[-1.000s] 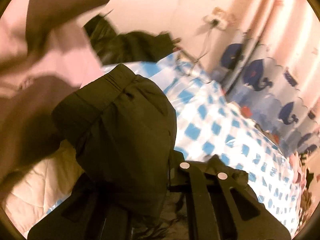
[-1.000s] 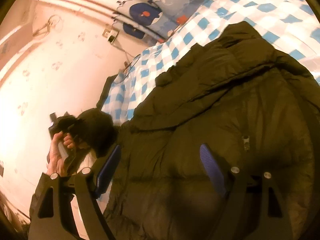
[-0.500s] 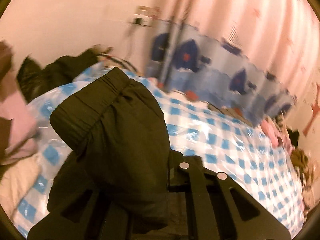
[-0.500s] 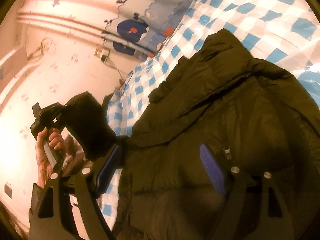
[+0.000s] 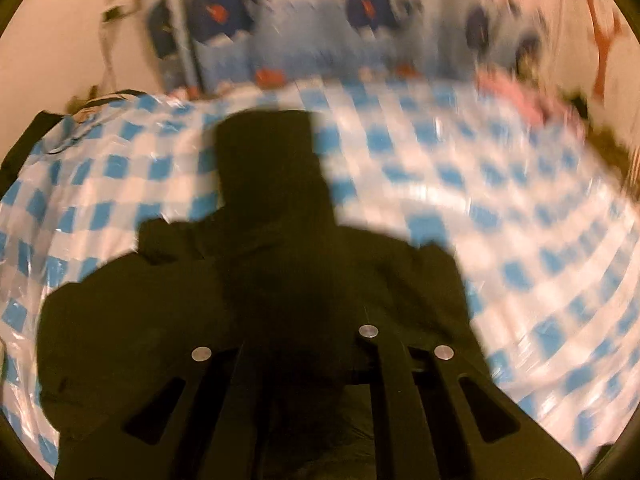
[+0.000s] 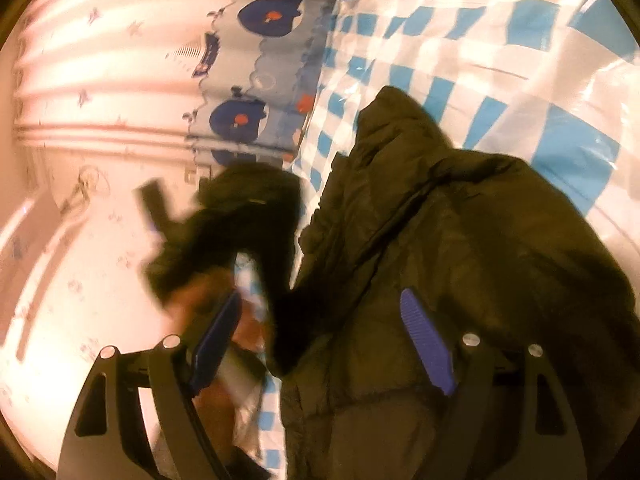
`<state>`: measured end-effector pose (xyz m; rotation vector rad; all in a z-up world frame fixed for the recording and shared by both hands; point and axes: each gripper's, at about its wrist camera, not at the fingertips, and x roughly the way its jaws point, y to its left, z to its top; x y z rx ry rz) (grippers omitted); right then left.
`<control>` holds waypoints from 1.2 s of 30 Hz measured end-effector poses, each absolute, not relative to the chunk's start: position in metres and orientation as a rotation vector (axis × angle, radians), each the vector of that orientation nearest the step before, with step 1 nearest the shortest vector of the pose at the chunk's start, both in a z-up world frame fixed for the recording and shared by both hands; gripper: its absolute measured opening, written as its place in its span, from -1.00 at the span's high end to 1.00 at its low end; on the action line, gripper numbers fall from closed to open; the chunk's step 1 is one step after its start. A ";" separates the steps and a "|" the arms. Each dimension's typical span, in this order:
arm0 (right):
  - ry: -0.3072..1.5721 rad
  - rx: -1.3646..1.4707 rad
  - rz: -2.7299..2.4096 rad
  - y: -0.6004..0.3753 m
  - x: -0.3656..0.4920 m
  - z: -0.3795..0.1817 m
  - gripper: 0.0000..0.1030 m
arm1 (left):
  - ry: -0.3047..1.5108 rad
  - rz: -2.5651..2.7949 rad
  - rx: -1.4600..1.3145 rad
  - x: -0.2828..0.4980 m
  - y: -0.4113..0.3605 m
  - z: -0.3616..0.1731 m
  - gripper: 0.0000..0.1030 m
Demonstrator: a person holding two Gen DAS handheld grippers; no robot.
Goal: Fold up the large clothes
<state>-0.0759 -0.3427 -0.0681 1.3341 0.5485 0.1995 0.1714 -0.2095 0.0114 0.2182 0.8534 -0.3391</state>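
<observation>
A big dark puffy jacket [image 6: 460,248] lies on a bed with a blue and white checked cover [image 6: 500,40]. In the right wrist view the jacket fills the middle and the lower right of the frame, and its quilted front looks soft and bumpy. One sleeve [image 6: 256,208] is lifted up off the bed at the middle left of that frame. The left hand-held gripper [image 6: 160,220] has that sleeve, and a blurry hand is just below it. In the left wrist view the picture is very blurry. There the sleeve [image 5: 276,184] sticks up in the middle like a dark block, and the rest of the jacket [image 5: 168,320] spreads across the lower left. The left hand-held gripper [image 5: 304,344] sits at the bottom of that frame with its fingers pressed together on the sleeve cloth. The right hand-held gripper [image 6: 320,340] is at the bottom of its own frame. Its two blue pads [image 6: 426,340] are spread wide, one over the jacket and one out to the left, and nothing is pinched between them. The checked cover [image 5: 500,200] looks shiny like plastic. Behind the bed hangs a curtain with dark blue whales [image 6: 272,12], at the top of both frames. A pale pink wall [image 6: 80,80] is at the upper left of the right wrist view.
</observation>
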 end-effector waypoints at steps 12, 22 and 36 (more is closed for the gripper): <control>0.493 1.450 0.184 -0.366 -0.085 -0.074 -0.53 | 0.934 -0.408 0.275 0.147 -0.249 -0.015 0.21; 0.491 1.455 0.163 -0.367 -0.089 -0.076 -0.59 | 1.096 -0.550 0.322 0.152 -0.288 -0.059 -0.61; 0.513 1.215 0.168 -0.389 -0.090 -0.035 -0.62 | 0.974 -0.643 -0.023 0.064 -0.067 0.077 -0.75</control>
